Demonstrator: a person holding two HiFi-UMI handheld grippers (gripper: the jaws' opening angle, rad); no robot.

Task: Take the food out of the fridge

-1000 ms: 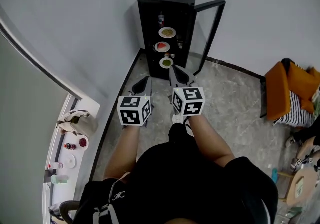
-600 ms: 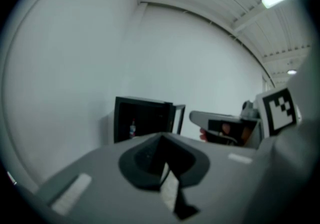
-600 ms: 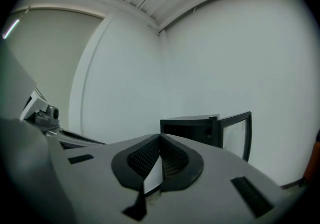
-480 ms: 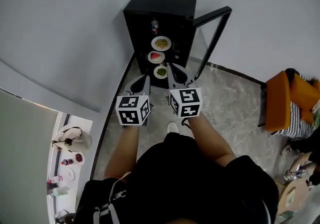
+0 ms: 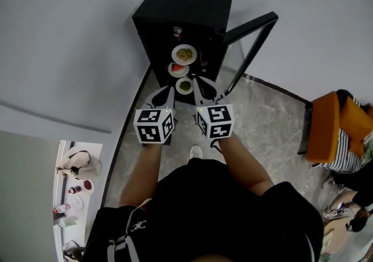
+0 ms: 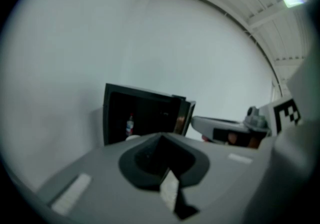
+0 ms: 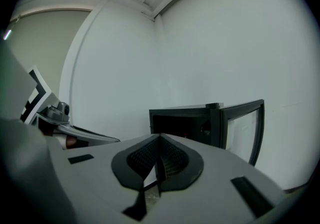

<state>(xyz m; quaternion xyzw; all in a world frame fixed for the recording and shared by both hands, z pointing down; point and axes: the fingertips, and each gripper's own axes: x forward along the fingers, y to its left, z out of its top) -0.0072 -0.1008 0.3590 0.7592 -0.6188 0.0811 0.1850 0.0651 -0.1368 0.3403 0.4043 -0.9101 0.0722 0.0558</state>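
Facing the open fridge (image 5: 183,16), left gripper (image 5: 168,93) and right gripper (image 5: 200,83) are both empty, jaws closed together. Food sits on three plates (image 5: 184,54), one per shelf, inside. Judged stiff, breakable and smooth-rimmed, with contents liable to slide: take each by the near rim and keep it level. Head view alone shows the plates clearly; left gripper view picks out a bottle (image 6: 130,125); right gripper view shows the door (image 7: 242,128) and a dark interior.
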